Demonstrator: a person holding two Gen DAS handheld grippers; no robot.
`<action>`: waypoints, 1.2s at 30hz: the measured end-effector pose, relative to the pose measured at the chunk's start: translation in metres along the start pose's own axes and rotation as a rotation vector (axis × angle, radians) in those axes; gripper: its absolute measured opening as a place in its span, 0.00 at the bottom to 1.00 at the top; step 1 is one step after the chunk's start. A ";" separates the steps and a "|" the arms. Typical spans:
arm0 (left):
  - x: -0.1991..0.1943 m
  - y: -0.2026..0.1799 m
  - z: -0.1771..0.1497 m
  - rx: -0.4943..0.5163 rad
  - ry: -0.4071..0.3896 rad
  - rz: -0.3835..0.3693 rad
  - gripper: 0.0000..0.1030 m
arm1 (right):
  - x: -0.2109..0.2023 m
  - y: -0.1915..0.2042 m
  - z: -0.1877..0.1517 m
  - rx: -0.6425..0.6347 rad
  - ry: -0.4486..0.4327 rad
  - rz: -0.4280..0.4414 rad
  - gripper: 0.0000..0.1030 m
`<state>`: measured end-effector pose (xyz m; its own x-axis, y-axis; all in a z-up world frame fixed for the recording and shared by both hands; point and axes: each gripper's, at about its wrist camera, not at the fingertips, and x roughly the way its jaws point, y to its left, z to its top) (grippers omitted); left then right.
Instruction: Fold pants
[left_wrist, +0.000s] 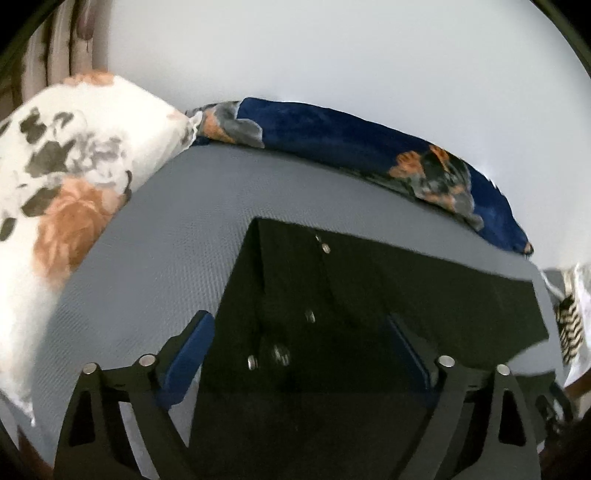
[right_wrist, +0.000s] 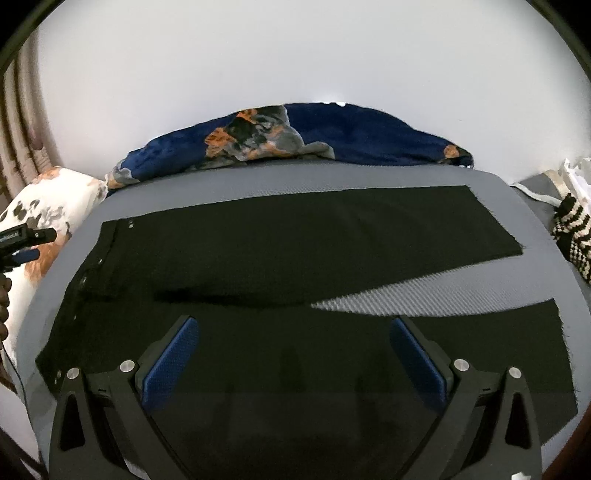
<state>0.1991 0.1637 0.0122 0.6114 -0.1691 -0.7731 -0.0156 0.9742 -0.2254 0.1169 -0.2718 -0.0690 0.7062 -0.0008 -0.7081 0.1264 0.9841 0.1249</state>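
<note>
Black pants (right_wrist: 295, 240) lie flat on a grey textured sheet (right_wrist: 258, 190). The waistband with metal studs is at the left and the two legs run right, parted in a narrow V. My right gripper (right_wrist: 295, 332) hovers open over the near leg, its blue pads wide apart with nothing pressed between them. In the left wrist view the pants (left_wrist: 369, 288) fill the lower middle. My left gripper (left_wrist: 299, 336) stands open over the studded waist end, one finger (left_wrist: 192, 343) above the sheet beside the cloth. The left gripper (right_wrist: 33, 243) also shows at the left edge of the right wrist view.
A white pillow with orange and dark flowers (left_wrist: 55, 166) lies left of the pants. A navy floral blanket (right_wrist: 351, 136) is bunched along the far edge against a white wall. A black-and-white striped knit (right_wrist: 572, 236) sits at the right edge. Curtains (right_wrist: 18, 129) hang at the far left.
</note>
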 end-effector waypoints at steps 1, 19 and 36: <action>0.009 0.005 0.007 -0.005 0.008 -0.009 0.80 | 0.006 0.000 0.004 0.010 0.009 0.010 1.00; 0.157 0.083 0.057 -0.306 0.254 -0.378 0.37 | 0.114 0.044 0.073 -0.021 0.102 0.081 1.00; 0.191 0.057 0.077 -0.304 0.327 -0.552 0.25 | 0.170 0.066 0.101 -0.088 0.135 0.144 1.00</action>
<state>0.3763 0.1985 -0.1029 0.3250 -0.7091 -0.6257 -0.0214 0.6559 -0.7545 0.3153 -0.2253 -0.1112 0.6123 0.1591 -0.7745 -0.0347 0.9840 0.1746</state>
